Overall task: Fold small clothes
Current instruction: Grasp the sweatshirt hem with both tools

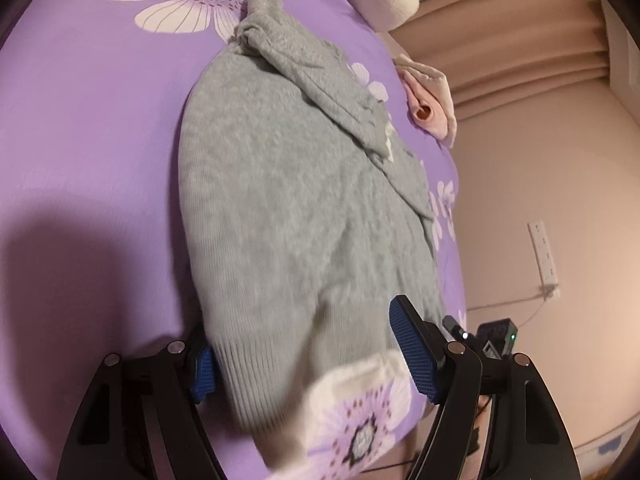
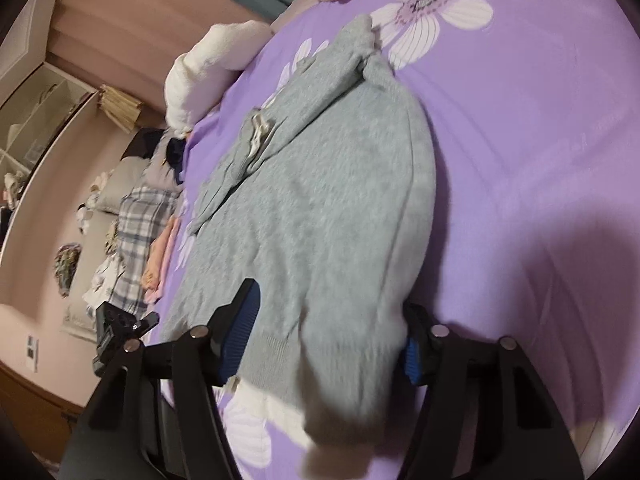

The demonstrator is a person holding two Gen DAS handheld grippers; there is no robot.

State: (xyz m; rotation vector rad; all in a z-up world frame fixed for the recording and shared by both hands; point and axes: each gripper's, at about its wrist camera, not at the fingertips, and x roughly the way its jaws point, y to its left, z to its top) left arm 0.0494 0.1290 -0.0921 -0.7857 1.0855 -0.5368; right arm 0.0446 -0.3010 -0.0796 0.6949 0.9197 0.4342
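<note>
Grey sweater (image 1: 280,208) lies flat on the purple bed (image 1: 88,128), lots of bare sheet beside it. Left claw (image 1: 308,360) and right claw (image 2: 332,344) both gape around its near hem, not pinching.

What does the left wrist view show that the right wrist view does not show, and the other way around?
Only the left wrist view: a wall socket with a cable on the pink wall, and a small pink garment at the bed's edge.

Only the right wrist view: a plaid cloth among piled things beside the bed, and white shelves on the wall.

Both: the grey sweater lying on the purple flowered bedsheet, its hem between the blue pads of each hand-held gripper, left and right.
</note>
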